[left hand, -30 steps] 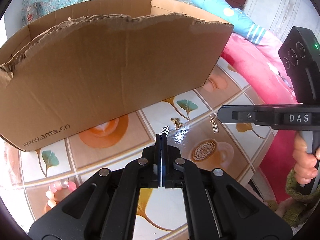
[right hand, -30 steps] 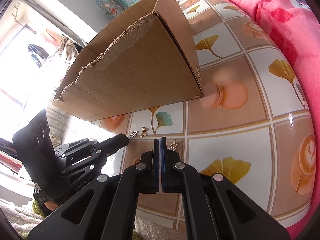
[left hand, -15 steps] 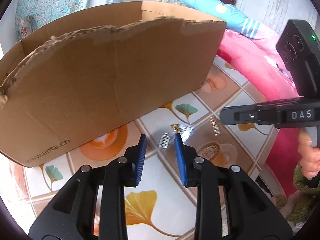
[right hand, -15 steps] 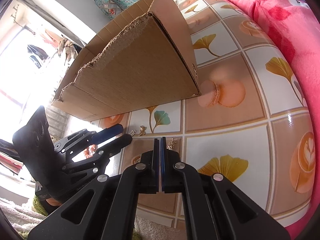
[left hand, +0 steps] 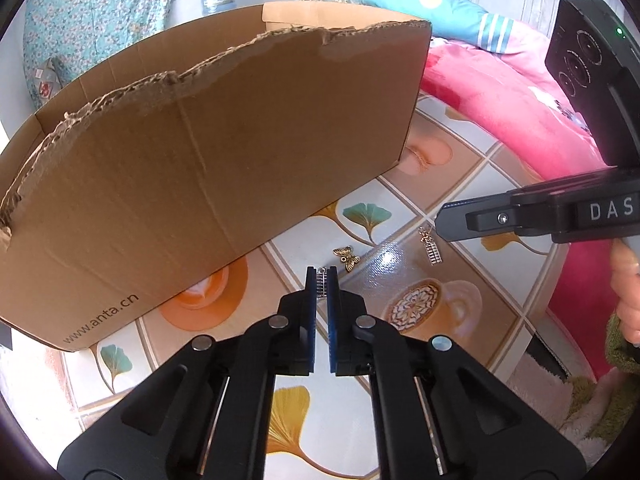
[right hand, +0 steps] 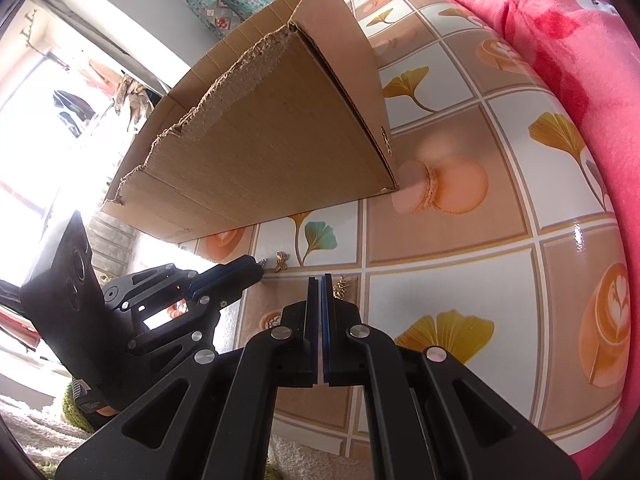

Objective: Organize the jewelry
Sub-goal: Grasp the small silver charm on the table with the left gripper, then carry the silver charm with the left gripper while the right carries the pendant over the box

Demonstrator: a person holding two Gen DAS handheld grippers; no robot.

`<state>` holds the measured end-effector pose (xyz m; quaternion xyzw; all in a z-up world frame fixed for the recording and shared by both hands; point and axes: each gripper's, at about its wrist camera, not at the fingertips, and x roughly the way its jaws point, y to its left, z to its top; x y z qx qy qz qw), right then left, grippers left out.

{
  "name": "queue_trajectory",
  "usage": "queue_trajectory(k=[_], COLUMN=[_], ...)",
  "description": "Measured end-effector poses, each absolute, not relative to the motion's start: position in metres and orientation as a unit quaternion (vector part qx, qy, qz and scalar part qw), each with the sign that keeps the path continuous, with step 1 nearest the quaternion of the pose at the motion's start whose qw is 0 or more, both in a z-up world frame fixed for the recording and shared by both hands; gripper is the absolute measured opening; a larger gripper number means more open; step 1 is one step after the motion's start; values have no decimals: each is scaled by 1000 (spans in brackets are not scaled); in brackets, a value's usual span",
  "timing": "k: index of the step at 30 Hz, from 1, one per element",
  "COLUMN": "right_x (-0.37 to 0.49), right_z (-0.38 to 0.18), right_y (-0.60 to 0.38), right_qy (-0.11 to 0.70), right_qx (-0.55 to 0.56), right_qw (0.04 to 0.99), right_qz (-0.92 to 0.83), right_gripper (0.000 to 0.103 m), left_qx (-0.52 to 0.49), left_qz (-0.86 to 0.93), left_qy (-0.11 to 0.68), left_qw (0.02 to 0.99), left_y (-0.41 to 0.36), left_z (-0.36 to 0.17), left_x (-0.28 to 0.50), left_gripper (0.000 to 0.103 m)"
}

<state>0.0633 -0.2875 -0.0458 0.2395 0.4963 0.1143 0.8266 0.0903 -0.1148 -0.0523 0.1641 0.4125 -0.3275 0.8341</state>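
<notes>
My left gripper (left hand: 321, 280) had pinched the small silver ladder-shaped charm (left hand: 321, 279) at its very tips, just above the tiled tablecloth (left hand: 432, 184); seemingly a thin hold, it could slip before reaching the torn cardboard box (left hand: 224, 152). My right gripper (right hand: 321, 286) was closed, empty.

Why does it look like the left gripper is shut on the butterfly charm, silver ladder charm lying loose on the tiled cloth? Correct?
Not quite. In the left wrist view the left gripper is shut on a small silver ridged charm, not the butterfly charm, which lies loose just beyond the fingertips. The silver ladder charm does lie loose on the tiled cloth.
</notes>
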Motion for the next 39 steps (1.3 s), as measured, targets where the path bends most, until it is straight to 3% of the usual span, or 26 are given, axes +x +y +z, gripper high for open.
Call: queue_trajectory(k=[21,26,33,35,39], right_x=[71,72,73,75,79], right_z=[-49,-44,-43,-42,-41], right_y=[-253,-240,-217,-215,-212], right_qy=[518,521,513,514,517], right_qx=[128,77,-3,-2,1], right_qw=[841,847,857,856,854], right_qz=[87,74,53,60,56], right_gripper=[5,18,17,8,6], left_qx=[109,98,90,88,85], left_qz=[-322,-322,-320,-321,-320], left_qy=[410,409,406,405,399], left_qw=[846,848,851,852,855], left_y=[-86,-82,-77,-76,-72], left_z=[-40,-40,-40,-40,-37], left_x=[85,86,86,85,83], left_gripper=[4,4,4,4,4])
